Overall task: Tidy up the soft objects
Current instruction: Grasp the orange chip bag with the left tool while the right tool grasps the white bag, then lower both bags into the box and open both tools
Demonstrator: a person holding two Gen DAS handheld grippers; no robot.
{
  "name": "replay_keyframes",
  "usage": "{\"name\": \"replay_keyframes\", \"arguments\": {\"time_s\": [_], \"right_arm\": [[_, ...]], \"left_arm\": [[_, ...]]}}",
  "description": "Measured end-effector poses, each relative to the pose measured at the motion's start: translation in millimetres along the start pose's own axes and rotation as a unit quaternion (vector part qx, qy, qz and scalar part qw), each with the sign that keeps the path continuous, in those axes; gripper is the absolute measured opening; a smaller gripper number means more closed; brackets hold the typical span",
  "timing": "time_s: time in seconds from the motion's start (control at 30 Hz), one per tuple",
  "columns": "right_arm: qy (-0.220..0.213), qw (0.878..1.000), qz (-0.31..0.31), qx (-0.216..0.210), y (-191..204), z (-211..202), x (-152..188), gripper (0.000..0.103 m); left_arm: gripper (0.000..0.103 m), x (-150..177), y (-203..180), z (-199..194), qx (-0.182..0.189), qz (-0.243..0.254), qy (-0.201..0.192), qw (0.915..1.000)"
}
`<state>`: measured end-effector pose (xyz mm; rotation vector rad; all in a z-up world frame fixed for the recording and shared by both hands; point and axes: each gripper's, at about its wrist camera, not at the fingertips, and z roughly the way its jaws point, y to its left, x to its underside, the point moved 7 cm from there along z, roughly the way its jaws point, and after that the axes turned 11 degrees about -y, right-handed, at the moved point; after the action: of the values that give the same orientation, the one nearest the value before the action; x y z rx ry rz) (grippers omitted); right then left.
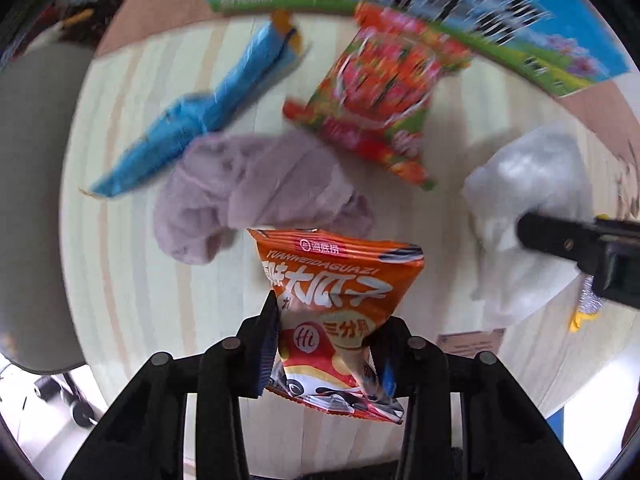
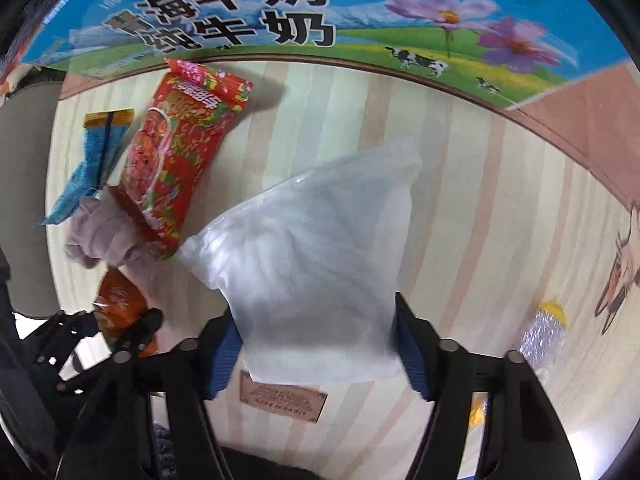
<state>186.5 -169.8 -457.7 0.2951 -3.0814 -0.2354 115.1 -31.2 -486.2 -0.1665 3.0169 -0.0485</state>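
I am pinching the orange crinkly seed packet (image 1: 336, 312) in my left tongs (image 1: 326, 344), near the lilac fuzzy cloth (image 1: 256, 196). My right tongs (image 2: 318, 340) are clamping the white soft pouch (image 2: 316, 264), right of that cloth. The blue wrapper (image 1: 192, 120) and red snack bag (image 1: 380, 108) beyond the cloth are still waiting.

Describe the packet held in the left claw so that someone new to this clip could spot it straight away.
Start from the pale striped wooden table with the milk carton box along its far edge. At the near side, the left claw pinches an orange snack packet just in front of the mauve cloth. Unlike the red packet and blue packet beyond, it is orange with white lettering.
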Motion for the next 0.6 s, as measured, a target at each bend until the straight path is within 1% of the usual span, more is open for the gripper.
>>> {"name": "replay_keyframes", "arguments": {"time_s": [0.07, 0.13, 0.17, 0.23, 0.27, 0.33, 0.37, 0.43, 0.5, 0.53, 0.57, 0.6], "right_arm": [[-0.005, 1.0, 0.013, -0.019, -3.5, -12.3, 9.1, 0.065], [-0.017, 0.999, 0.032, -0.04, -7.9, -31.3, 17.7, 0.065], [-0.022, 0.998, 0.041, -0.051, -9.7, -40.2, 20.0, 0.065], [-0.042, 0.994, 0.062, -0.077, -13.2, -69.0, 24.0, 0.065], [-0.054, 0.992, 0.069, -0.086, -15.2, -82.6, 23.3, 0.065], [-0.089, 0.988, 0.076, -0.104, -19.5, -123.8, 14.2, 0.065], [-0.109, 0.985, 0.078, -0.108, -20.6, -143.9, 3.8, 0.065], [-0.138, 0.981, 0.079, -0.108, -16.1, -174.0, -13.5, 0.065], [-0.168, 0.977, 0.086, -0.1, -25.4, -206.0, -30.5, 0.065], [-0.177, 0.975, 0.094, -0.095, -27.6, -215.6, -39.3, 0.065], [-0.185, 0.973, 0.105, -0.09, -30.0, -222.1, -51.9, 0.065], [-0.189, 0.971, 0.118, -0.085, -32.3, -225.2, -64.9, 0.065]], "left_arm": [[0.037, -6.8, -5.4, -17.8, 0.006, 0.004, -0.017, 0.9998], [0.037, -14.3, -13.9, -40.4, 0.02, 0.004, -0.037, 0.9991], [0.037, -20.2, -1.0, -59.2, 0.033, 0.002, -0.049, 0.9982], [0.037, -33.6, -3.7, -84.7, 0.049, 0.0, -0.073, 0.9962], [0.037, -46.0, -5.8, -100.2, 0.058, 0.0, -0.088, 0.9944], [0.037, -79.2, -9.1, -129.9, 0.07, 0.006, -0.121, 0.9902], [0.037, -100.7, -8.1, -144.3, 0.073, 0.011, -0.136, 0.988], [0.037, -147.5, 3.3, -167.6, 0.067, 0.02, -0.158, 0.9849], [0.037, -193.7, 7.3, -177.3, 0.049, 0.037, -0.181, 0.9816], [0.037, -213.6, 6.1, -179.2, 0.042, 0.045, -0.187, 0.9805], [0.037, -223.3, 11.7, -183.6, 0.037, 0.051, -0.187, 0.9802], [0.037, -239.7, 11.6, -182.3, 0.031, 0.058, -0.184, 0.9807]]}}
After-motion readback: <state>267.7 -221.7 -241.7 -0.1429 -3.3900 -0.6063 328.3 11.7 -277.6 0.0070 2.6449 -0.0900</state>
